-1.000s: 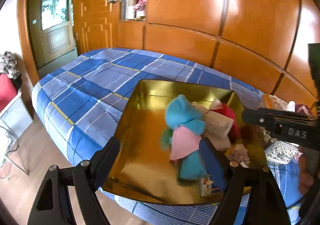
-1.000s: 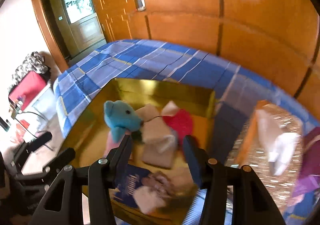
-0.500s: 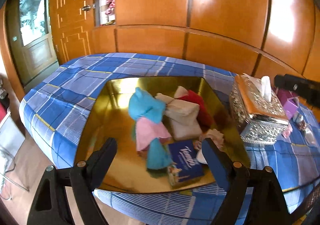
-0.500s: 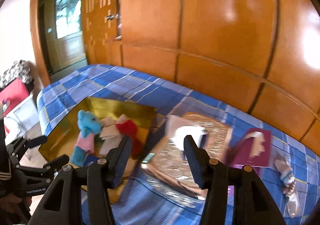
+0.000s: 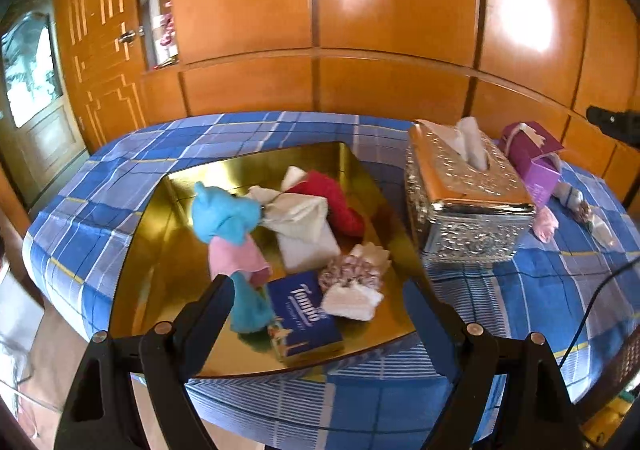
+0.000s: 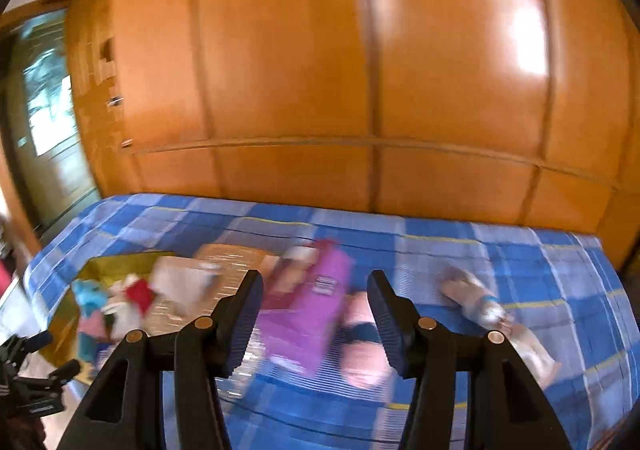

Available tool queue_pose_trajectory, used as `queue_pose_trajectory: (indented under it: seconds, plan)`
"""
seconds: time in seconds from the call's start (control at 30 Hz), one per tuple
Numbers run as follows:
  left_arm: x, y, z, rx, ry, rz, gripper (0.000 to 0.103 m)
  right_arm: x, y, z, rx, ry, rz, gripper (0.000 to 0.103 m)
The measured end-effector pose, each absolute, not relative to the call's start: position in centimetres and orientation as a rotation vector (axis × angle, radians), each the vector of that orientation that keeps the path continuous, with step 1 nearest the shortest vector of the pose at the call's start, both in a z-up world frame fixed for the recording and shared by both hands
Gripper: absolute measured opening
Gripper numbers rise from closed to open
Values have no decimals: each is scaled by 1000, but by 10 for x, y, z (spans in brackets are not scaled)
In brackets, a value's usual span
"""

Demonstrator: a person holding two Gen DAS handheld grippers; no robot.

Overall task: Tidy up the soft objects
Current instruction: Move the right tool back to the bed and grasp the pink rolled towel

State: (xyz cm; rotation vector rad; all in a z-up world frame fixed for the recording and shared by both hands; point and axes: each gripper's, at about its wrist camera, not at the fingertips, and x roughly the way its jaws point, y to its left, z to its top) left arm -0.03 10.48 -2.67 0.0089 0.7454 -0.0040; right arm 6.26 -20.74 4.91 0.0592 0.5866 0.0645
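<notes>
Left tongs (image 5: 316,314) apart, nothing between them, hanging over the near edge of the gold tray (image 5: 180,189). Tray sits straight ahead of them on the blue checked bed (image 5: 120,153); it holds the blue plush (image 5: 226,217), cream pouch (image 5: 304,226), red cloth (image 5: 340,201), floral scrunchie (image 5: 352,270) and tissue pack (image 5: 304,314).

Right tongs (image 6: 316,320) also apart and empty. Just beyond their tips: purple box (image 6: 316,310); pink soft item (image 6: 362,362) below it, near the right finger; small doll (image 6: 480,298) further right. Silver tissue box (image 5: 464,201) stands between tray and these.

Risks, my read:
- right view is smeared, so the aim at the pink item is loose; the tongs may clip the purple box instead.
- a shallow pinch could catch bed fabric with it.
- carrying back to the tray, the tissue box is in the way and may get knocked.
</notes>
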Motion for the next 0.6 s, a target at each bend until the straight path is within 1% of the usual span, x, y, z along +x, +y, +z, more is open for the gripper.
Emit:
queue_pose_trajectory:
  seconds: [0.2,0.4,0.5,0.6]
  plan:
    - [6,84,-26,36,759,-58,87,60,-298,29,197,666,-152,54]
    - [13,57,-26,70,774,-131,87,42,-397,3,409,757,-320,54]
    - [14,40,-28,92,783,-179,87,32,-434,-5,490,768,-380,54]
    - [16,26,-30,112,799,-221,87,32,-458,-12,512,795,-422,54]
